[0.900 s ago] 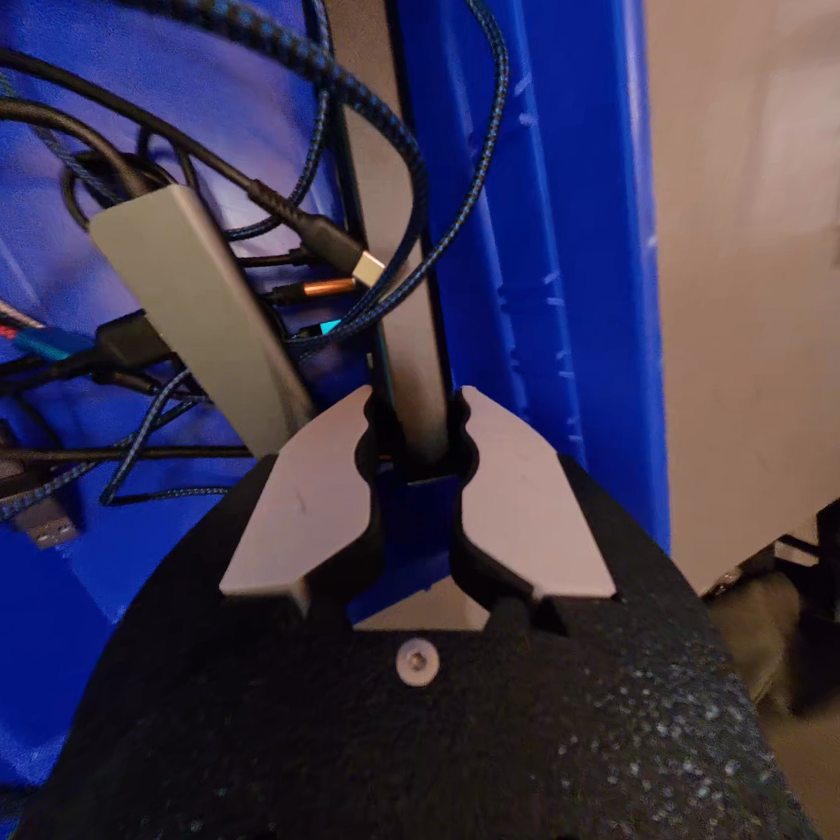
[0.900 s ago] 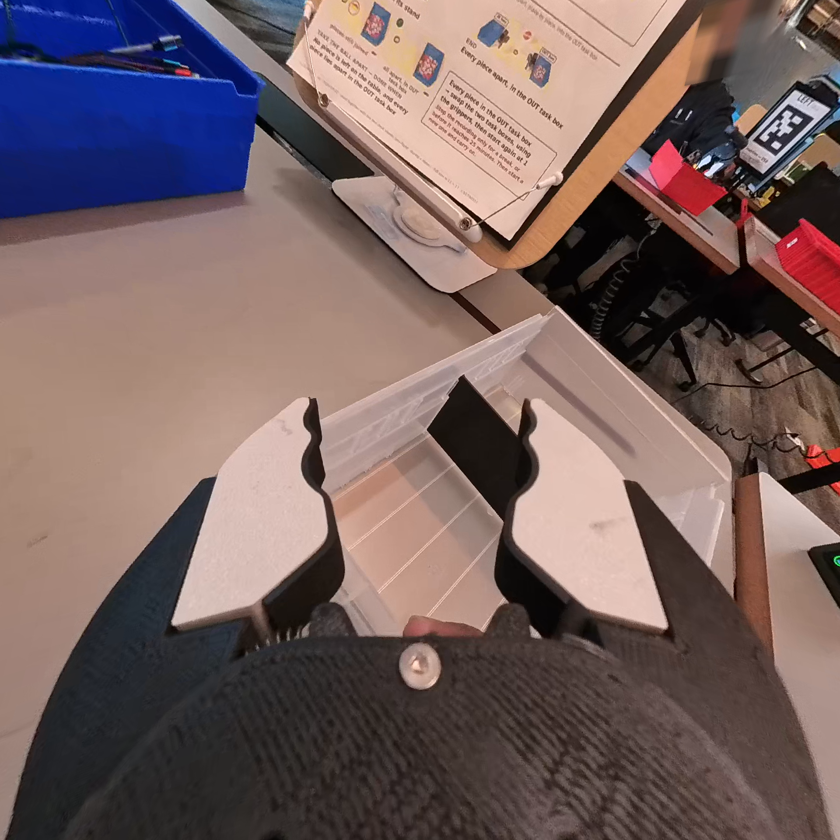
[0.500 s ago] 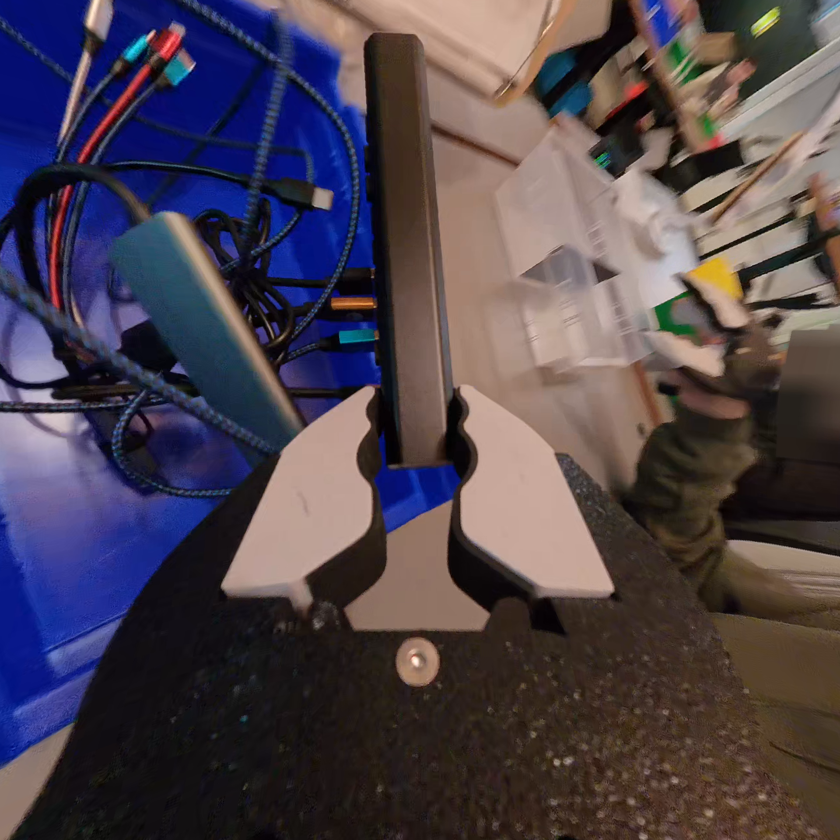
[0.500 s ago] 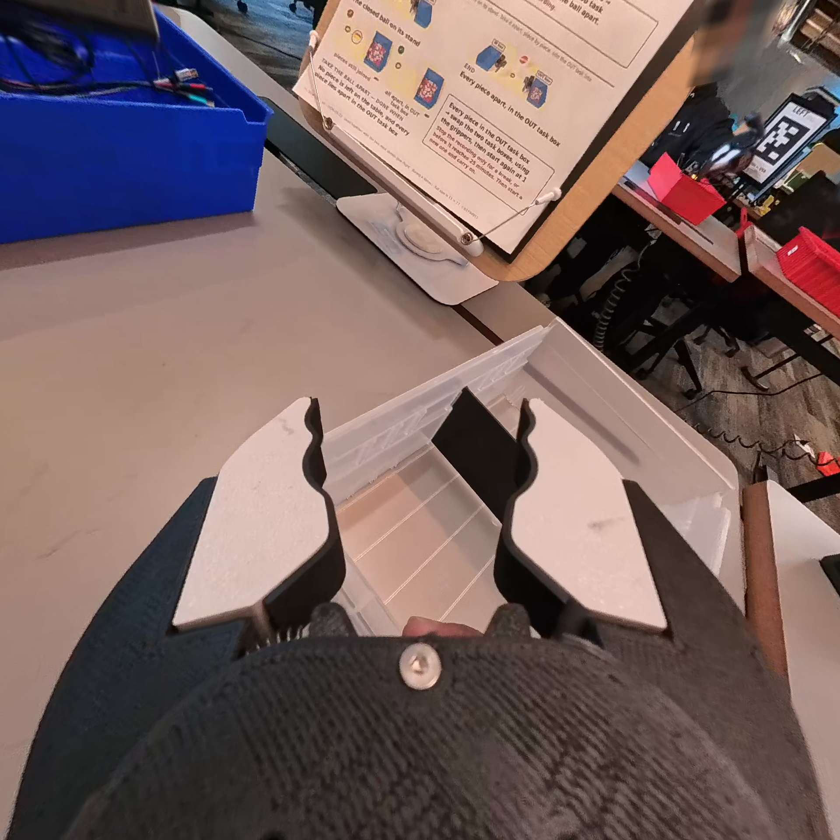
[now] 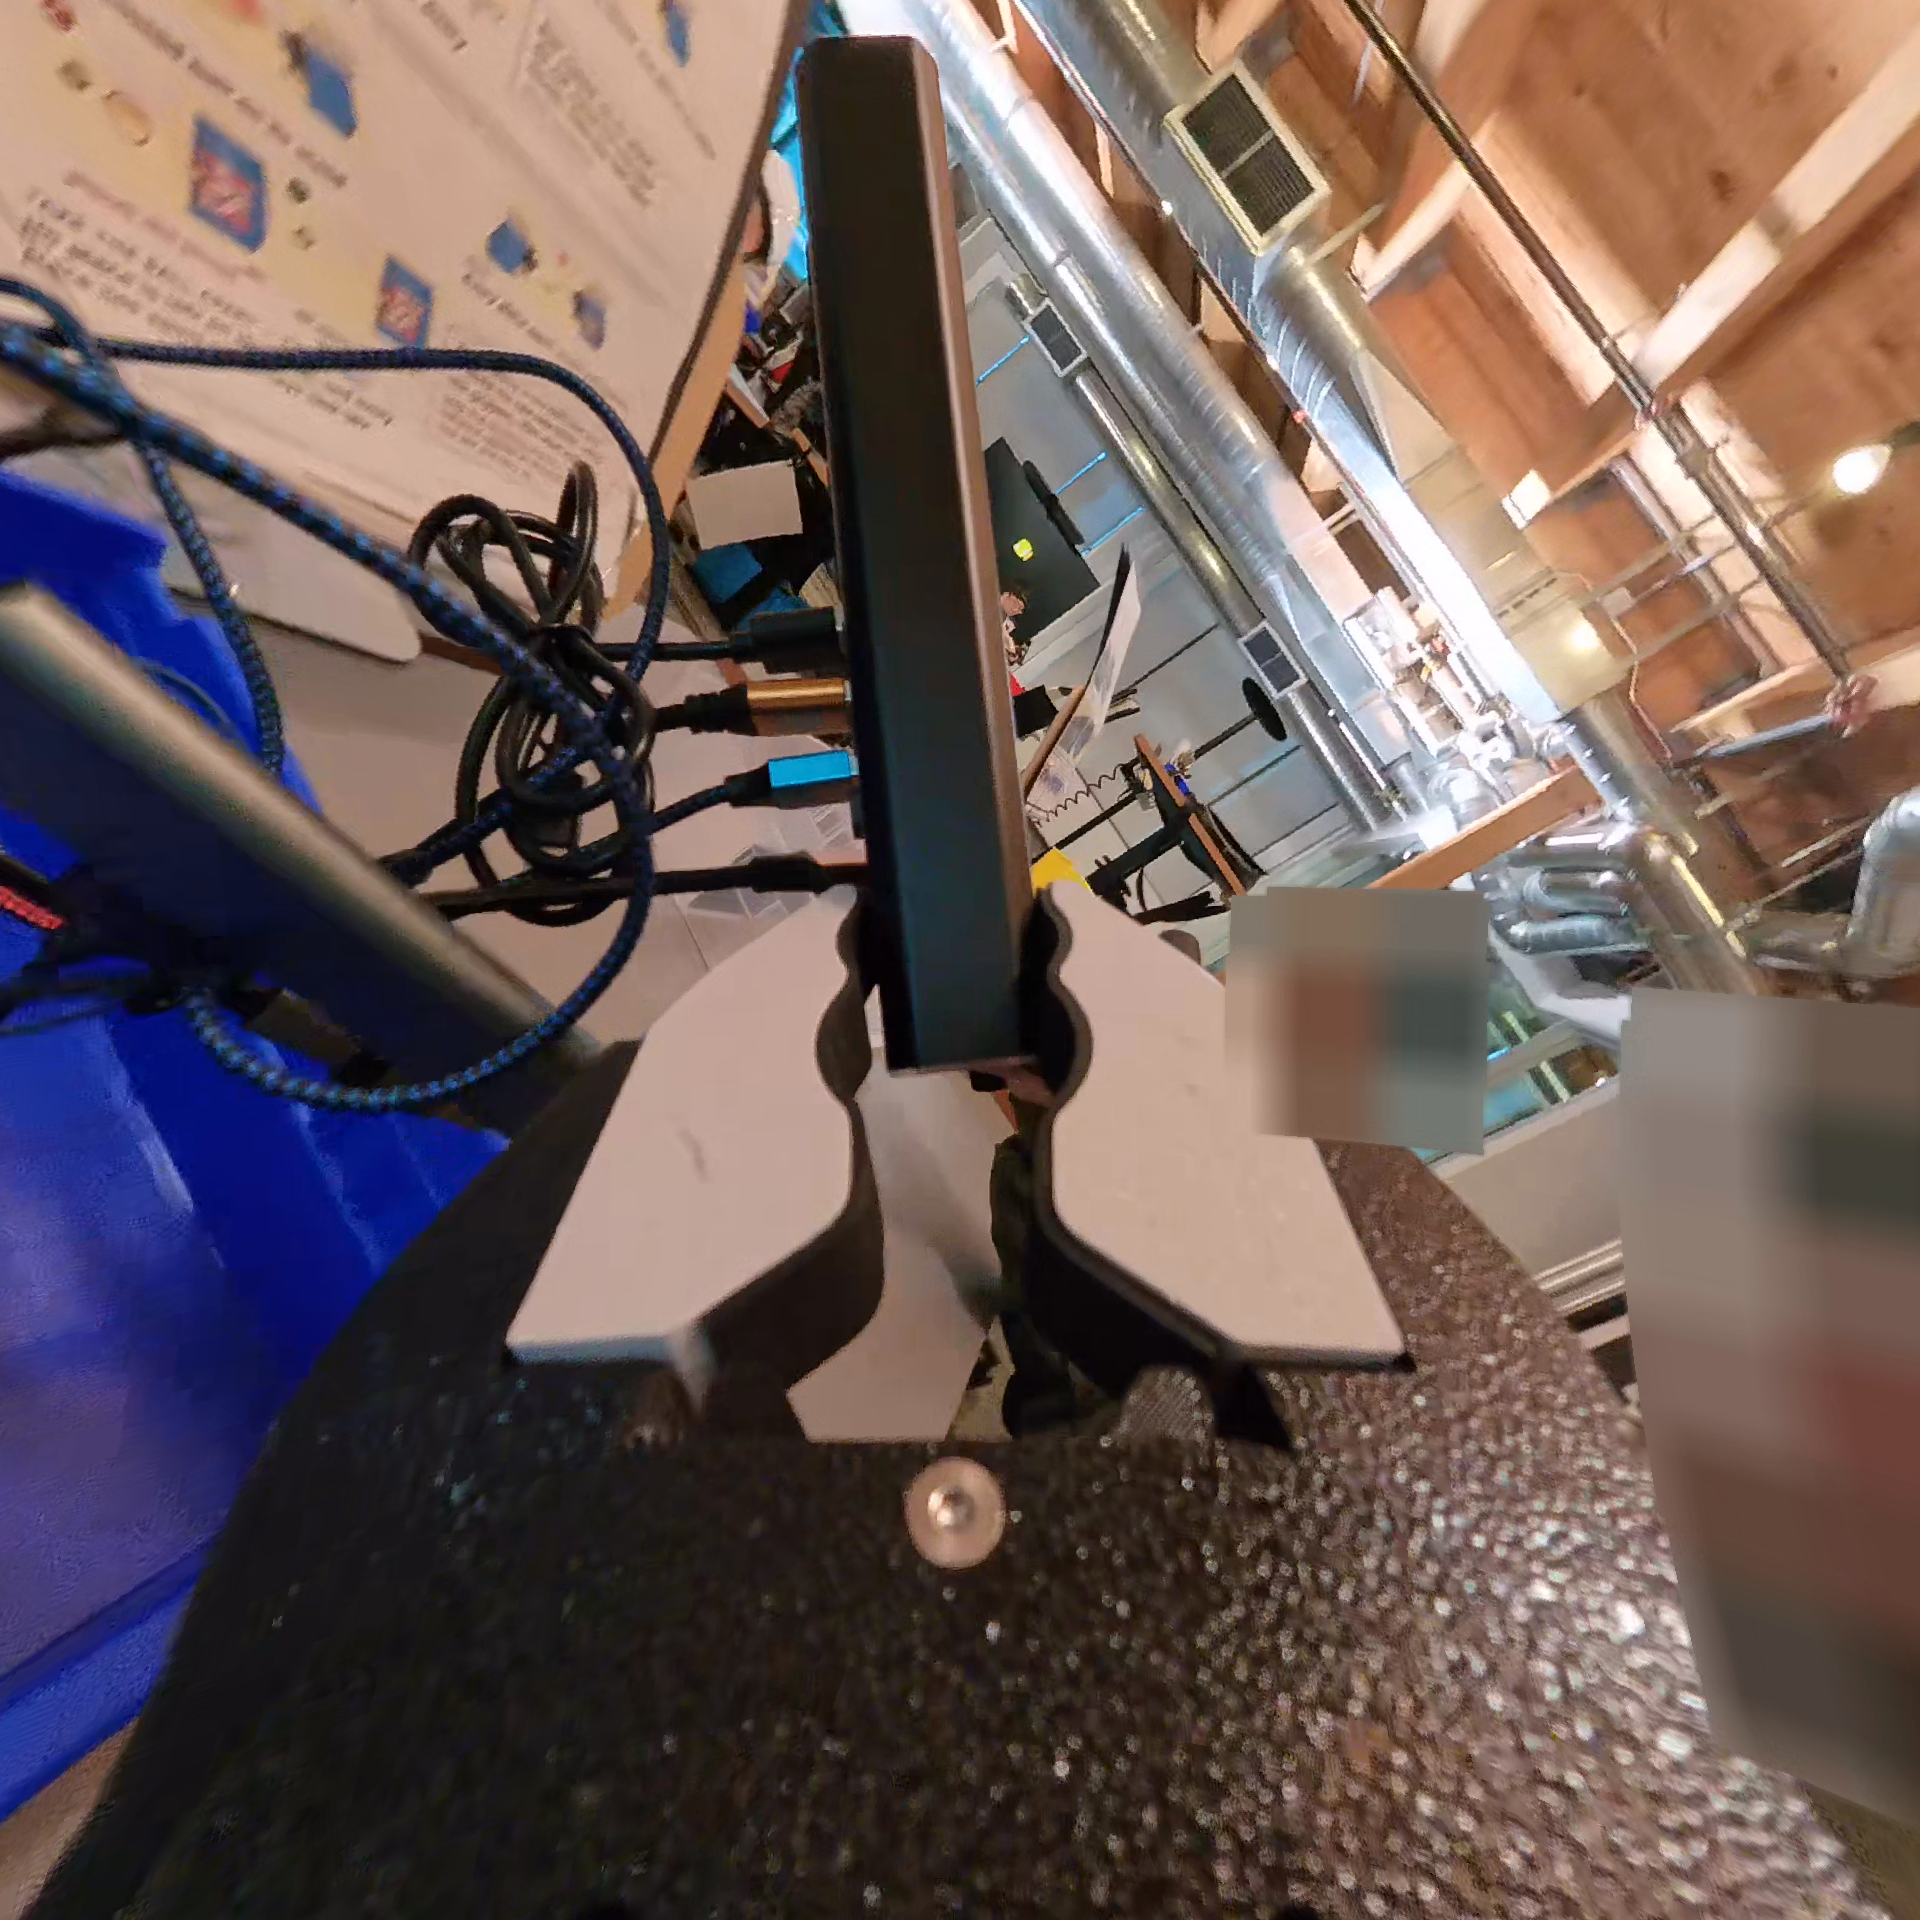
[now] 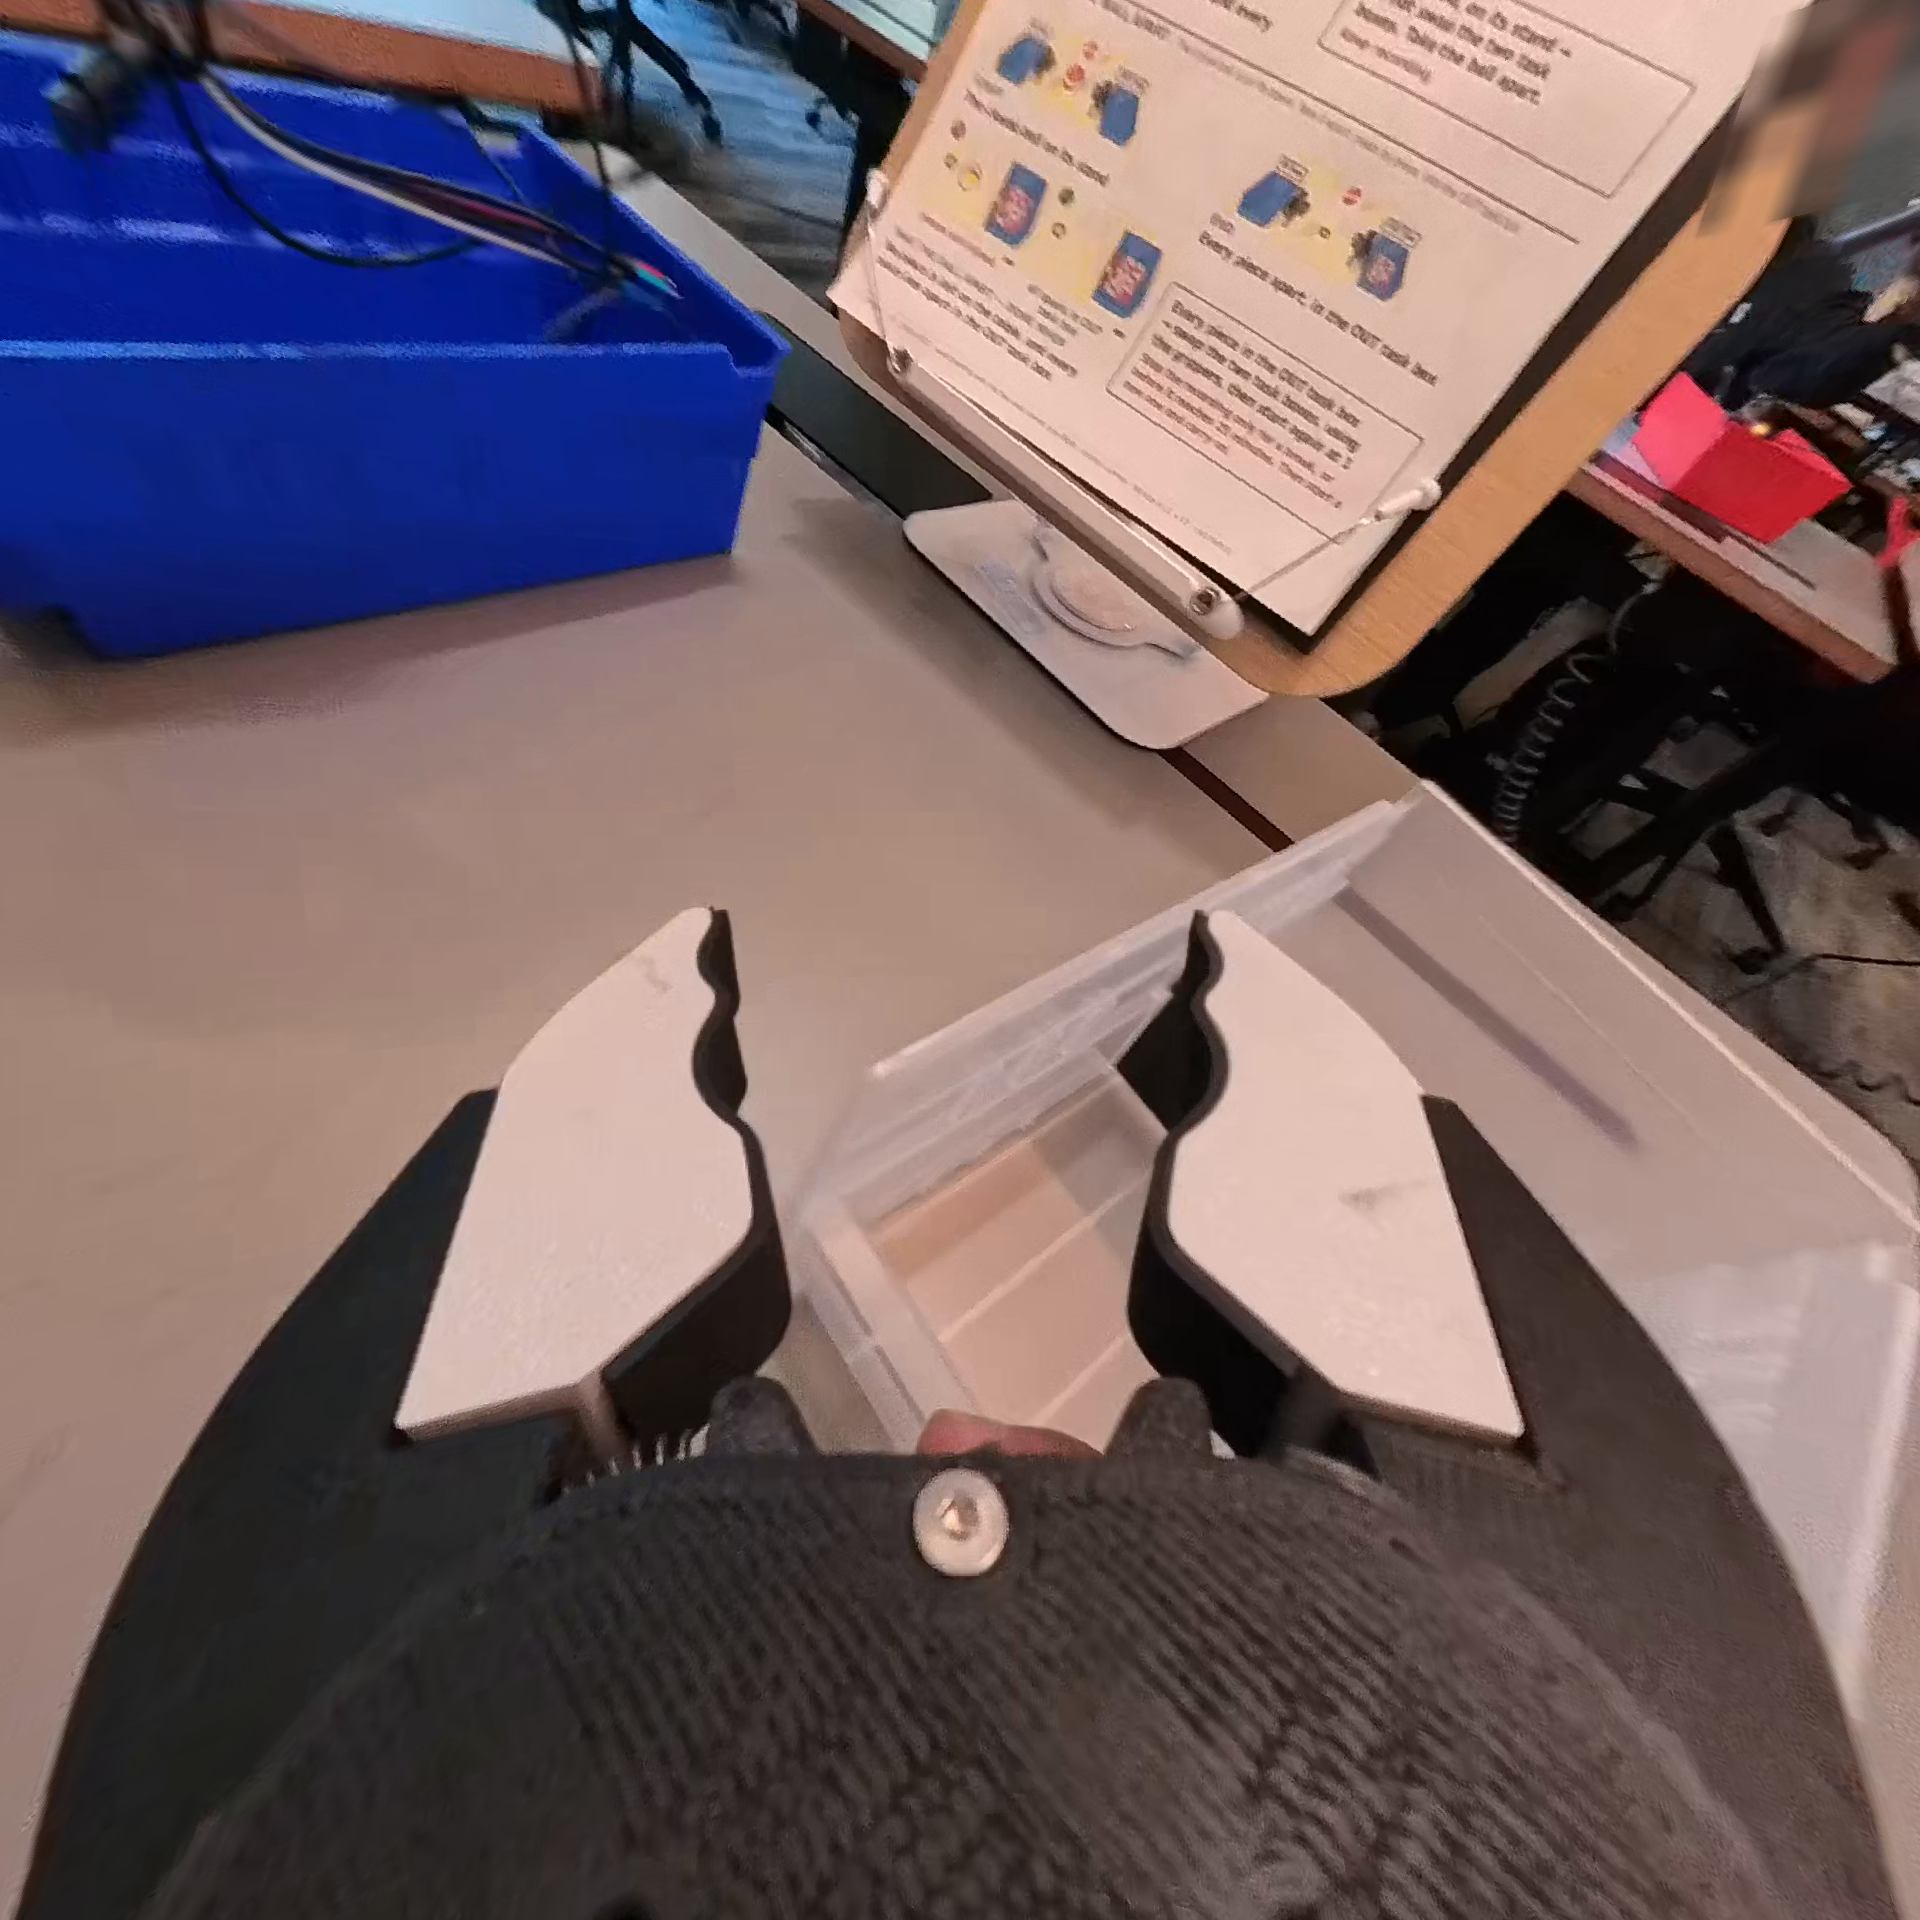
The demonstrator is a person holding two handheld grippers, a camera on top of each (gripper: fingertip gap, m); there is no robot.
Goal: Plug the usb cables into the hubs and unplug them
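Grey table (image 6: pixel 520 852) fills the middle of the right wrist view, blue bin (image 6: pixel 343 457) at upper left with loose cables trailing in it, instruction board on stand (image 6: pixel 1247 260) upper centre, clear plastic box (image 6: pixel 1039 1226) at centre-right behind the right gripper (image 6: pixel 961 997). Right gripper: fingers spread wide, nothing between them, hovering over the near corner of the clear box. Left wrist view: left gripper (image 5: pixel 951 977) clamped narrow on the lower end of the black hub (image 5: pixel 904 540), which stands up the middle of the frame, lifted clear of the bin. Second hub, grey (image 5: pixel 239 831), hangs at left of frame above the blue bin, linked into the same cable tangle. Plugs seated in the black hub's left edge, mid-frame: a black one on top, gold plug (image 5: pixel 795 698), light-blue plug (image 5: pixel 810 774), and a thin black one lowest. Braided blue cable (image 5: pixel 343 561) loops across upper left. Progress: plug-in part looks done for this hub, four cables in; unplugging not started, all four left to pull. Grey hub's ports blurred, probably also cabled, can't confirm. Free right gripper likely does the pulling.
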